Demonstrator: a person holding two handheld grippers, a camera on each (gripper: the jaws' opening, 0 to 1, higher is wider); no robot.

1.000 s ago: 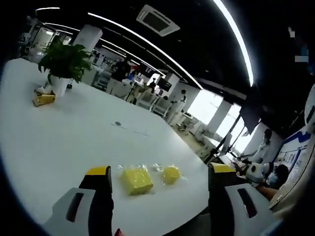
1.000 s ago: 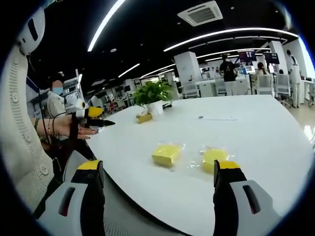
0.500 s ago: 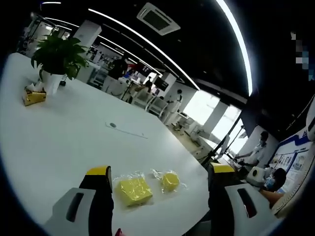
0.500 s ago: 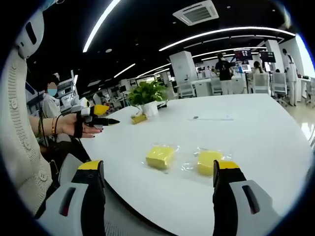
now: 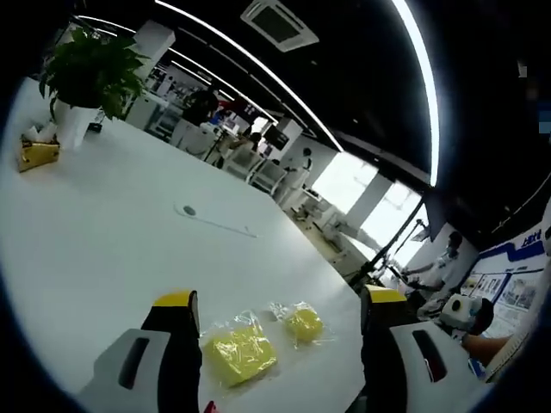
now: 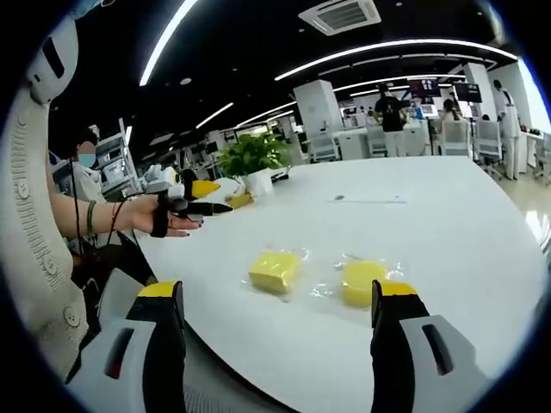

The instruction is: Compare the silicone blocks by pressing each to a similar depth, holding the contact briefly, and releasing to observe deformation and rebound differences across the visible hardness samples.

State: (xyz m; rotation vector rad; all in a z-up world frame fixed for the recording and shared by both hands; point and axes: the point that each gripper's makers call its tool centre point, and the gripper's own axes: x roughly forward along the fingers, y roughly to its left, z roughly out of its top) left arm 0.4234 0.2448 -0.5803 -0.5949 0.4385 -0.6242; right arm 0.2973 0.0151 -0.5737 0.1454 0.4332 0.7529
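While both grippers (image 5: 274, 314) (image 6: 274, 301) gape empty, two seemingly wrapped yellow blocks (image 6: 275, 270) (image 6: 362, 283) lie untouched.

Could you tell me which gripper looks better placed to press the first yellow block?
Probably the left gripper: the square block lies just ahead between its open jaws, while the right gripper hangs back off the table edge.

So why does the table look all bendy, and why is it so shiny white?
In both the left gripper view and the right gripper view, the fisheye lens curves the white table and the ceiling light strips. Those strips bleach the tabletop, and the bright windows in the left gripper view are blown out.
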